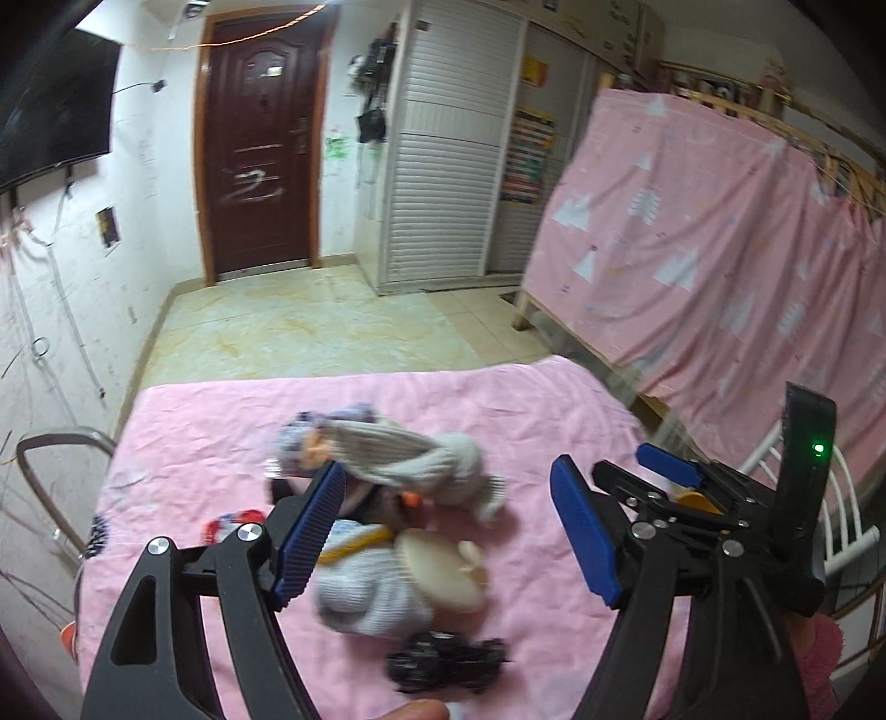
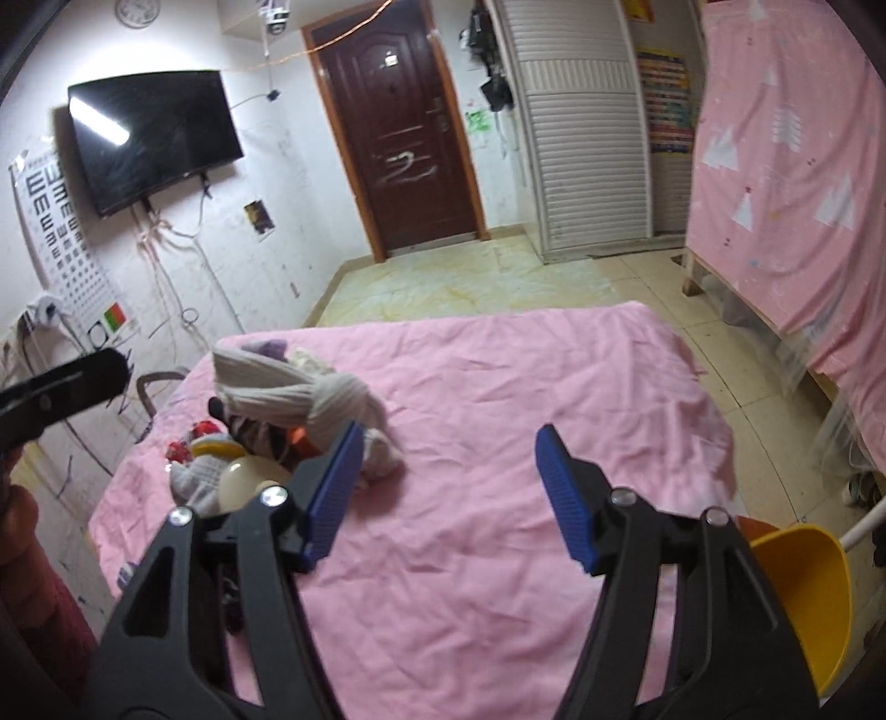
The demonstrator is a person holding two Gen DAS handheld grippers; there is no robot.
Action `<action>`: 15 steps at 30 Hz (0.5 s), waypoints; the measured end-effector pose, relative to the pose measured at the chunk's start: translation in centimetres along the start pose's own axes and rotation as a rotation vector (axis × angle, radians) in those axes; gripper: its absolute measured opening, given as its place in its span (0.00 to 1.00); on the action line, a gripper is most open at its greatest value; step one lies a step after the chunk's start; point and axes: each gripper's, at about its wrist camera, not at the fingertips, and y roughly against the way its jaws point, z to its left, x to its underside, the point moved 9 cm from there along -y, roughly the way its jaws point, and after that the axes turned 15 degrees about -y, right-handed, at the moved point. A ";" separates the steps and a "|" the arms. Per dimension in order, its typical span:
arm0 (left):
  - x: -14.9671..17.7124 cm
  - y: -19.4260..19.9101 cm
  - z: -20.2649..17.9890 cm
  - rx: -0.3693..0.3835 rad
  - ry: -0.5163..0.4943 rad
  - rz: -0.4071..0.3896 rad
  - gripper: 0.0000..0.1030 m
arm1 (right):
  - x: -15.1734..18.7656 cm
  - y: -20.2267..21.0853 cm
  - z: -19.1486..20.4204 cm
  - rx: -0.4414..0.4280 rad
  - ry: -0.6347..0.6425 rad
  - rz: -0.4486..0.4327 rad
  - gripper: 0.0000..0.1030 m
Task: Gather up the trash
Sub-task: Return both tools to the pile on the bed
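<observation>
Both grippers, left point(image 1: 448, 531) and right point(image 2: 448, 493), gape wide, empty; yellow bin point(image 2: 797, 598) lower right; socks point(image 1: 398, 454) mid-frame.

Brown door point(image 2: 404, 127), wall-mounted TV point(image 2: 155, 138), seemingly tiled floor point(image 2: 470, 282).

Readable text, right wrist view: an eye chart point(image 2: 58, 221) hangs on the white wall left of the television, printed with rows of the letter E turned in various directions, large at the top and shrinking downward. A round wall clock point(image 2: 138, 11) sits near the ceiling; its numerals are too small to read. On the dark door point(image 2: 407, 124), a pale scrawl resembling the numeral 2, possibly only a smear. A colourful poster point(image 2: 667, 102) beside the slatted wardrobe carries rows of print, too blurred to make out.
</observation>
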 end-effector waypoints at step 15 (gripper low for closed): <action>4.9 -2.1 10.1 -0.136 0.117 0.090 0.70 | 0.9 -5.3 5.4 -0.049 0.087 0.092 0.70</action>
